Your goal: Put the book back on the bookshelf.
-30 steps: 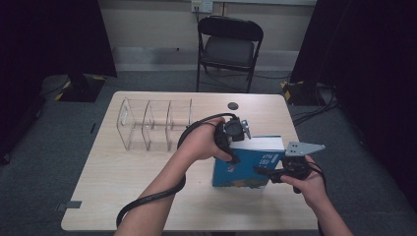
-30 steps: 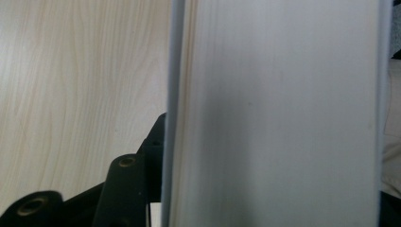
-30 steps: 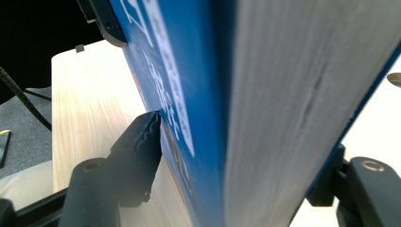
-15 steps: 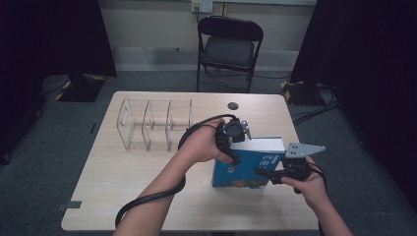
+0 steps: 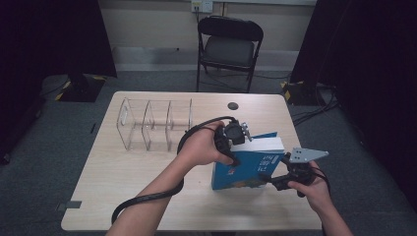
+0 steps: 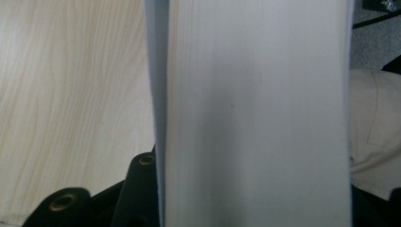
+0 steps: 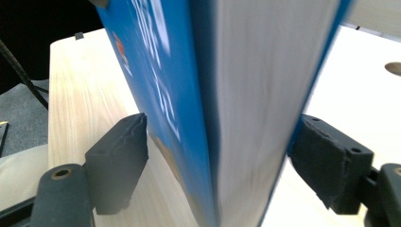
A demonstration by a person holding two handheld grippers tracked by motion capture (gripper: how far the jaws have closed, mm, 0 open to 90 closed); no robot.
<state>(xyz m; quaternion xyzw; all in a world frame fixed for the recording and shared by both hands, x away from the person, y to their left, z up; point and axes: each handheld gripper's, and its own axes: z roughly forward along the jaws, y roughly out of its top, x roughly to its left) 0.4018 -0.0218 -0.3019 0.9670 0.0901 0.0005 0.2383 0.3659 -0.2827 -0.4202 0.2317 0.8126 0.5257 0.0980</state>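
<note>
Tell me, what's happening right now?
Left gripper closing on upright blue book. Right gripper just opening, left pad off the cover. Nothing in the way.

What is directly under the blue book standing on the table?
The blue book stands on edge on the bare wooden table, with nothing seen beneath it. Its bottom edge hides the strip of tabletop under it. The left gripper clamps its top.

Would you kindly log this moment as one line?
left gripper: closing on upright blue book | right gripper: jaws opening, straddling book
</note>
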